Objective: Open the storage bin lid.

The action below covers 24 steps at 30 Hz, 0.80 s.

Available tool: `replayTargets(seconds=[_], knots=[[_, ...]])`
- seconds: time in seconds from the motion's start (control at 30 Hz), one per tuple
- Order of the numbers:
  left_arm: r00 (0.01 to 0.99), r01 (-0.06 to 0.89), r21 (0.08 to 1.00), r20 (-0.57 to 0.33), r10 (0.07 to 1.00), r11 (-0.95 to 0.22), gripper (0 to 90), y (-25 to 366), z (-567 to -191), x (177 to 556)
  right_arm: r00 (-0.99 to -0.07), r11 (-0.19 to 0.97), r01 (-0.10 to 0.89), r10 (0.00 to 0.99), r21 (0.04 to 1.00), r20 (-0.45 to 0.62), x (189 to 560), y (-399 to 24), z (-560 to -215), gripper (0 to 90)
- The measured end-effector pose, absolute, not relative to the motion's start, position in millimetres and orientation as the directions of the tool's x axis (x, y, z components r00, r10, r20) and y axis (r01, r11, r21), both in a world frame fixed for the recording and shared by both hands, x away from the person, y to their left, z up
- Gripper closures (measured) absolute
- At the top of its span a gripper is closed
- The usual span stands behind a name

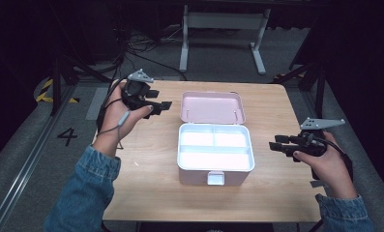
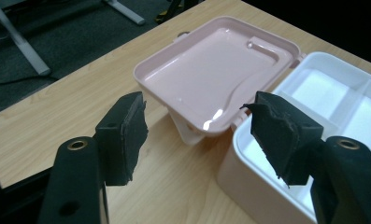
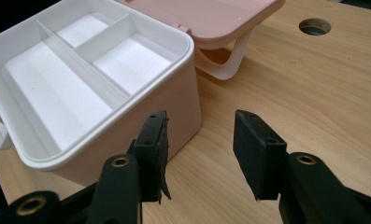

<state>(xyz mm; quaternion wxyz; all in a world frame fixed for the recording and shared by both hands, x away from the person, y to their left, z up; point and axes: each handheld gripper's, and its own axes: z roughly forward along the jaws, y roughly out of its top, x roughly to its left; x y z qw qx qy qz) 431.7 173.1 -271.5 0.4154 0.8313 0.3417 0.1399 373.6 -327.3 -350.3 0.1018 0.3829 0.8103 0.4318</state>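
While the white rectangular plastic box [image 1: 215,159] sits mid-table, its pink hinged lid [image 1: 212,107] is seen laid fully back behind it, so opening is judged done. Three white tray compartments are exposed, with nothing in them. The left gripper [image 1: 156,106] is held above the light wooden table [image 1: 146,188], left of the lid, jaws apart, nothing between them. The right gripper [image 1: 280,145] is held just right of the box, jaws apart, nothing gripped. What remains is judged filling or reclosing.

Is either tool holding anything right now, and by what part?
Nothing is held. The left tool and right tool both stand open and empty, apart from the open pink-and-white plastic box.
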Motion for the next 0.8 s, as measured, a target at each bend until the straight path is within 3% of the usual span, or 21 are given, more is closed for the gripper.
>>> replayTargets(seconds=[0.47,0.8], knots=[[0.730,0.443,0.751,0.015,0.683,-0.490,34.0,218,-286,367,-0.676,0.334,0.539,0.720,0.773,0.160,389,-333,-346,55.3],[0.700,0.509,0.683,0.025,0.714,-0.523,30.1,234,-303,345,-0.664,0.357,0.565,0.732,0.744,0.153,396,-335,-350,53.8]])
